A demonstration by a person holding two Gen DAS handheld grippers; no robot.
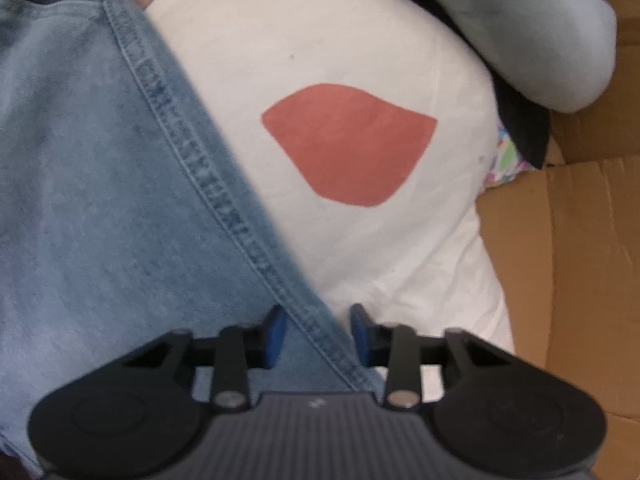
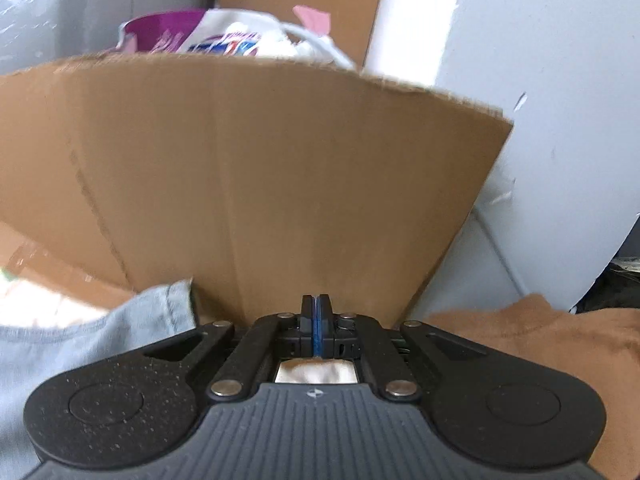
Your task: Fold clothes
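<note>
Light blue jeans [image 1: 100,180] fill the left half of the left wrist view, their stitched seam running diagonally down to my left gripper [image 1: 316,328]. Its blue pads stand apart, pointing steeply down, with the seam edge lying between them. Under the jeans lies a white shirt [image 1: 348,40] bearing a red leaf-shaped patch [image 1: 352,144]. In the right wrist view my right gripper [image 2: 316,320] is shut, pads pressed together with nothing between them, facing a cardboard flap [image 2: 260,160]. A pale grey-blue garment [image 2: 80,340] lies at its left and a brown garment [image 2: 560,332] at its right.
A pale grey garment [image 1: 520,20] and a dark cloth [image 1: 520,120] lie at the top right over brown cardboard [image 1: 560,240], with a colourful patterned fabric [image 1: 506,156] peeking out. Behind the flap sit a purple and white bag [image 2: 168,28] and a white wall [image 2: 540,80].
</note>
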